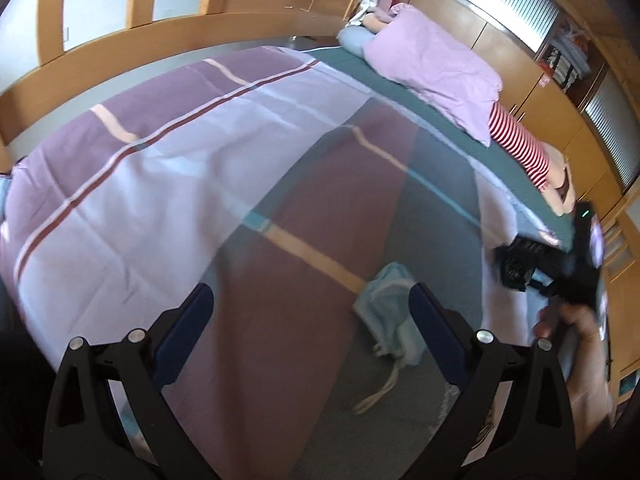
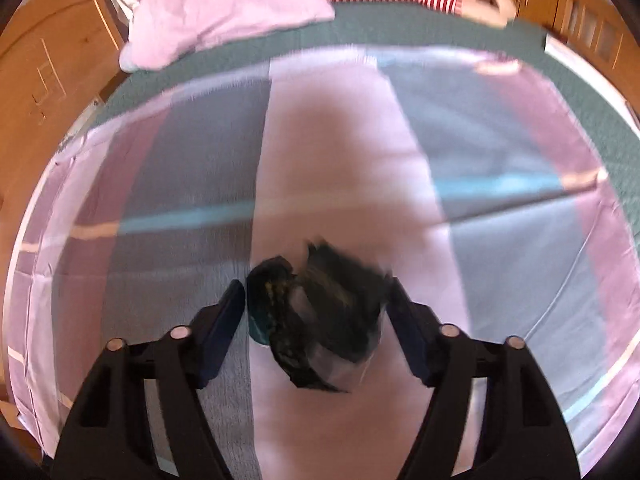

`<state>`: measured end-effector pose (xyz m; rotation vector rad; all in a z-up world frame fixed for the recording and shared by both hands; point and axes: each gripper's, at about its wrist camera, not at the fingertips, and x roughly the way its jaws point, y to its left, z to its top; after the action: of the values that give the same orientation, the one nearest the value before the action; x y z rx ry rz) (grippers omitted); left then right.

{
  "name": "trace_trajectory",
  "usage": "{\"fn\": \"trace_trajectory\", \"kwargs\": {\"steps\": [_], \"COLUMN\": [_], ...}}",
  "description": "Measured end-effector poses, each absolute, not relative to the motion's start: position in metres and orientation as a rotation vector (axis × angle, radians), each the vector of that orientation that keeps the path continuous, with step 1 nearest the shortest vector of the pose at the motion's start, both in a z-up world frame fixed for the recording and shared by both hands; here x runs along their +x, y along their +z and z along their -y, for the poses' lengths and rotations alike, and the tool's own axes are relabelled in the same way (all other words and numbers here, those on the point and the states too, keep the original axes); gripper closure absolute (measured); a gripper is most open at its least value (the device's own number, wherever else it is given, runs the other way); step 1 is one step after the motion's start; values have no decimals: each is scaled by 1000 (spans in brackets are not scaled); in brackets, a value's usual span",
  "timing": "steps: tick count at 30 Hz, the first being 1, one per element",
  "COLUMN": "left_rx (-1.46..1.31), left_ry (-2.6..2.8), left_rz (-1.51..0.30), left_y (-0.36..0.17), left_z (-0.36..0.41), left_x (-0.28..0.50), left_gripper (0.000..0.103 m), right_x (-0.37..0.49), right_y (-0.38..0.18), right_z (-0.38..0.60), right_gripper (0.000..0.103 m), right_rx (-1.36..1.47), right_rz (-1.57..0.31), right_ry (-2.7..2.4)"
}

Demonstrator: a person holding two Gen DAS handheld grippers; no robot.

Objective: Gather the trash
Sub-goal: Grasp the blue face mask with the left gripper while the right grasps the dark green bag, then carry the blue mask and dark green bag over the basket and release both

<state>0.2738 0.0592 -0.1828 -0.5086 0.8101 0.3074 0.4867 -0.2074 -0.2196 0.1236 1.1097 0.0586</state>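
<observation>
Overhead, both grippers above a bed with a striped duvet [image 1: 120, 184]. Left gripper [image 1: 310, 322] jaws spread wide, nothing between them; a crumpled pale blue face mask [image 1: 390, 312] lies on the duvet just ahead, its straps trailing toward the camera. Right gripper [image 2: 316, 300] jaws about half apart, a dark crumpled wrapper [image 2: 320, 316] between the fingers; blur hides whether the pads press it. Pink pillow [image 2: 224, 4] at the far edge.
</observation>
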Motion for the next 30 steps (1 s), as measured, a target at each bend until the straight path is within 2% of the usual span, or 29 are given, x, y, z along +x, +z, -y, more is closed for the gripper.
{"fn": "trace_trajectory", "kwargs": {"steps": [1,2,5,12,13,16,18,20,23,30], "left_rx": [-510,-514,-469,-157,-138,-136,-159,-178,-231,-153], "left_ry": [304,283,199,82,69,54,66,56,27,-40], "left_rz": [-804,-805,-825,-892,-911,-994,-959,-963,-927,-732], "left_y": [-184,-186,-191,-213,-218,-234,-231,-229,-221,-163], "left_z": [-57,-54,-35,17,20,21,15,11,6,19], "left_x": [278,284,301,333,336,345,341,340,330,273], "left_gripper": [5,5,5,5,8,35,49,67,76,77], "right_x": [483,478,460,396,382,335,308,283,242,166], "right_y": [-222,-225,-216,-171,-163,-139,-126,-117,-104,-76], "right_z": [207,204,196,218,224,238,248,260,275,297], "right_gripper": [58,60,62,62,62,62,62,62,62,62], "right_rx": [129,139,125,148,153,132,137,169,199,224], "right_rz": [-1117,-1128,-1128,-1137,-1132,-1100,-1070,-1045,-996,-856], "right_ry": [79,111,134,220,235,256,263,265,243,181]}}
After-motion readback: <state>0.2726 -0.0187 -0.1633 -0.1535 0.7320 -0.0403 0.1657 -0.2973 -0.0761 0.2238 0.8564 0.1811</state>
